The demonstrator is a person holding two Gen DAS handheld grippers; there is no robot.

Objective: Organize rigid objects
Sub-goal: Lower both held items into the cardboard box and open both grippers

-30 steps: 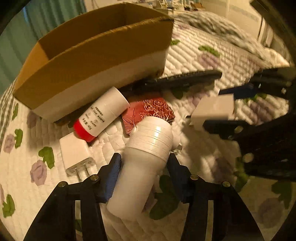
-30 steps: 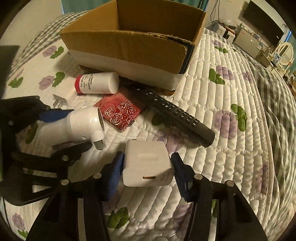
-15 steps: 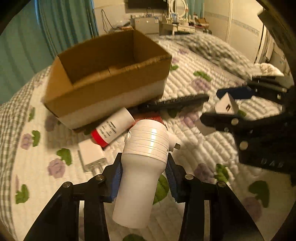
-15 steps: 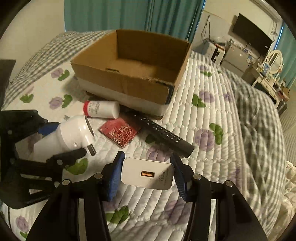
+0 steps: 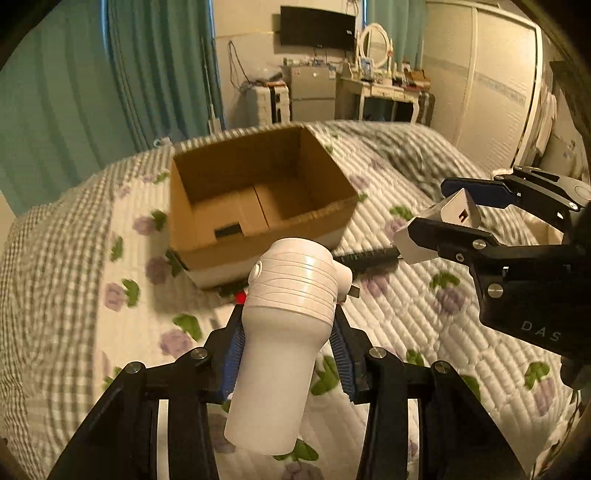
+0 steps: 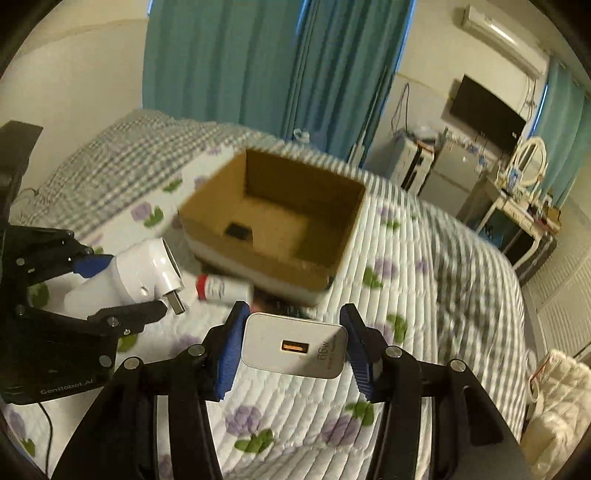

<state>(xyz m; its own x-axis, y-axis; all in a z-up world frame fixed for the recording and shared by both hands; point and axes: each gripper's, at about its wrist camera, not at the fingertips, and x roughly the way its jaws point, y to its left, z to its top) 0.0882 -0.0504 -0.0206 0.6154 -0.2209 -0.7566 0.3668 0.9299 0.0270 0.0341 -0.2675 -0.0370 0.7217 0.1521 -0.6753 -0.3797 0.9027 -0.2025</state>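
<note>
My left gripper is shut on a white cylindrical plug-in device with a metal plug tip, held high above the bed; it also shows in the right wrist view. My right gripper is shut on a white USB charger block, also seen in the left wrist view. An open cardboard box sits on the quilt ahead, with a small black item inside. A white bottle with a red cap and a black remote lie in front of the box.
The bed has a white quilt with purple flowers and a checked blanket. Teal curtains, a wall TV, a dresser with mirror and a wardrobe stand behind the bed.
Both grippers have risen well above the bed with their objects. The views now look down into the open box, and the items on the quilt sit lower and partly hidden.
</note>
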